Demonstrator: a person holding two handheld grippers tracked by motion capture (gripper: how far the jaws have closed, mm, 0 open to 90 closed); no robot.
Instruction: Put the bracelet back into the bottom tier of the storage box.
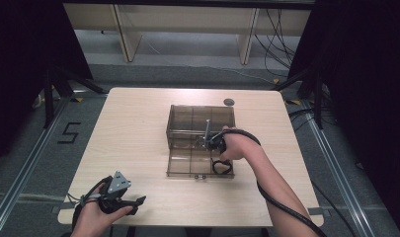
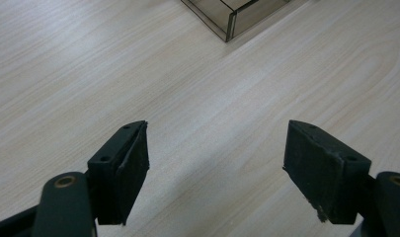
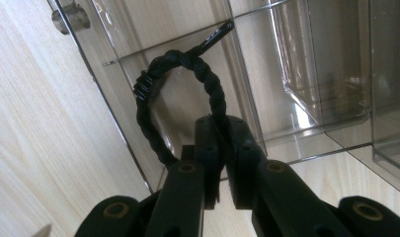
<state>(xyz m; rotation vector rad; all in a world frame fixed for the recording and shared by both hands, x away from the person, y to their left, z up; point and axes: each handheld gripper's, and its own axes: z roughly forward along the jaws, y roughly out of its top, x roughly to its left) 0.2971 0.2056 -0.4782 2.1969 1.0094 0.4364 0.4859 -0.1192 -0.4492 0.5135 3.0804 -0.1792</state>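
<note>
One pale wooden table (image 1: 138, 148) carries my smoky clear plastic compartment box (image 1: 187, 118), lid folded flat toward six o'clock. My right gripper (image 3: 221, 129) pinches the black braided cord loop (image 3: 147, 128) over that lid. At seven o'clock, my left gripper (image 2: 217, 163) rests spread, holding nothing.

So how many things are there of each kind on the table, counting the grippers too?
Black grippers: 2, the left gripper and the right gripper
Clear smoky compartment box: 1
Black braided loop: 1
Small round dark disc: 1
Total: 5
</note>
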